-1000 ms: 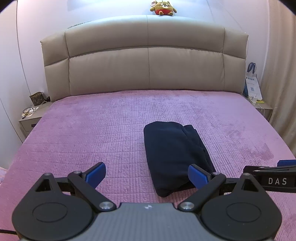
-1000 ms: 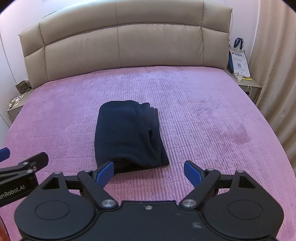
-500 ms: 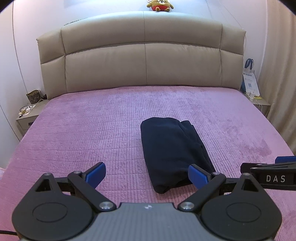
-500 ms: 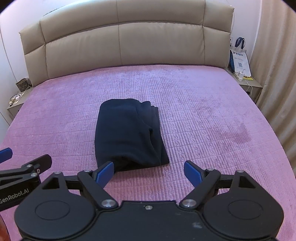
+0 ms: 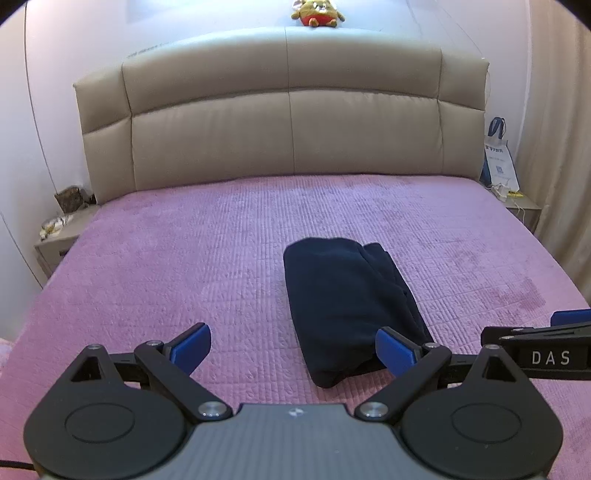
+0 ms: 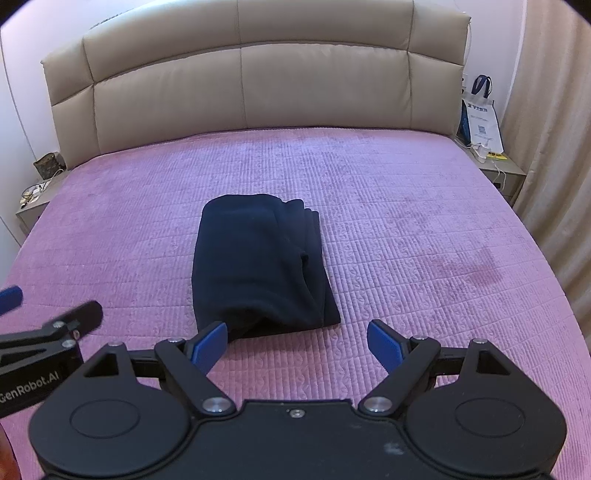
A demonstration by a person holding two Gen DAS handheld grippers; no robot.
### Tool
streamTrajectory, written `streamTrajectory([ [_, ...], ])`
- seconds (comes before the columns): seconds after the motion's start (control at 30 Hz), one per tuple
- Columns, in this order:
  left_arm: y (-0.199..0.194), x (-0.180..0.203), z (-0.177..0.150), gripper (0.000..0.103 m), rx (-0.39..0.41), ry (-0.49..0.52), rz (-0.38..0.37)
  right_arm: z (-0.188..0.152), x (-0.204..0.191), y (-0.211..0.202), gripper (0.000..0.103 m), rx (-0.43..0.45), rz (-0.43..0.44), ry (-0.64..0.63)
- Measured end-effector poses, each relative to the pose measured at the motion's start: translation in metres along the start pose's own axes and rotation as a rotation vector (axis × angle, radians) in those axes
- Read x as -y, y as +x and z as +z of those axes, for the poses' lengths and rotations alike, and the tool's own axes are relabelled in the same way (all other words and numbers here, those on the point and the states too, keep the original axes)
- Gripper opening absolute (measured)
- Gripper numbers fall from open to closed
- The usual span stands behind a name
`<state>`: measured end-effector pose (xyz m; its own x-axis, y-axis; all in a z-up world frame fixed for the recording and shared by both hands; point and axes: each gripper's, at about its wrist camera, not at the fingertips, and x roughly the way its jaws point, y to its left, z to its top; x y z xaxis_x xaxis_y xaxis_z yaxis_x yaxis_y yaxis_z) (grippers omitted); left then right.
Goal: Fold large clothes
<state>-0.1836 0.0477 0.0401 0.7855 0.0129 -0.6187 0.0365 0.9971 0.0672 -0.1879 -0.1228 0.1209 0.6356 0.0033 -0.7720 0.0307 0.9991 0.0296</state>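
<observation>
A dark navy garment (image 5: 347,299) lies folded into a compact rectangle on the pink quilted bed (image 5: 184,258); it also shows in the right wrist view (image 6: 258,262). My left gripper (image 5: 293,349) is open and empty, held above the bed just in front of and left of the garment's near end. My right gripper (image 6: 297,345) is open and empty, just short of the garment's near edge. Each gripper's side shows at the edge of the other's view.
A beige padded headboard (image 5: 288,122) stands at the far end, with a plush toy (image 5: 317,14) on top. Nightstands flank the bed, the left one (image 5: 55,236) with clutter, the right one (image 6: 498,170) with a white bag (image 6: 480,118). Curtains hang at the right.
Both grippers have pulled back and risen slightly from the folded garment, which looks a little farther away. The jaws stay open. The garment has not moved.
</observation>
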Motion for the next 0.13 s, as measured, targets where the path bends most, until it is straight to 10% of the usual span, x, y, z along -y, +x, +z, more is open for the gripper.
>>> streamTrajectory([
  [0.13,-0.0048,0.0,-0.0024,0.098,0.042,0.014,0.03,-0.0013,-0.0005,0.0007,0.098,-0.001,-0.001,-0.004],
])
